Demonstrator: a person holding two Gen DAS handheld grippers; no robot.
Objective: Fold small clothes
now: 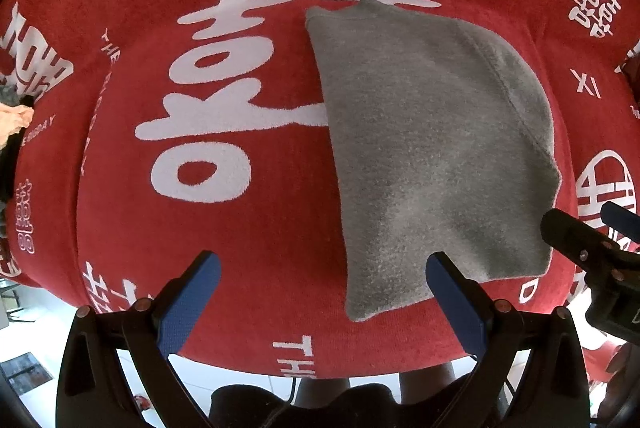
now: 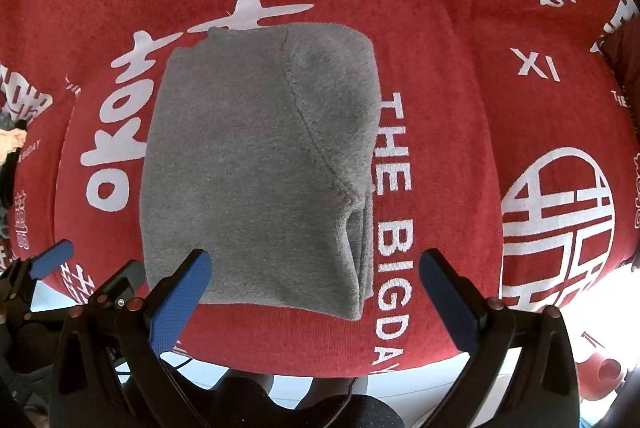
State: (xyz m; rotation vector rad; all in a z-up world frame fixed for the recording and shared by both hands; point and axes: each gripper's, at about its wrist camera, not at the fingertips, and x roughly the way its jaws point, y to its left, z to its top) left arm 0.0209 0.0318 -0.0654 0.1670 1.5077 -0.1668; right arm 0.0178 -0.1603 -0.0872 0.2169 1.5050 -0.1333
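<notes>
Folded fuzzy grey garment on red cloth

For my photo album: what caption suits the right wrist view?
Open right gripper hovering over a folded grey garment on a red cloth.

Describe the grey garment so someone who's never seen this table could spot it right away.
Find the red cloth with white lettering covering the table. The grey garment lies folded near its middle, ahead of both open grippers. It's the only plain, fuzzy grey thing there.
</notes>
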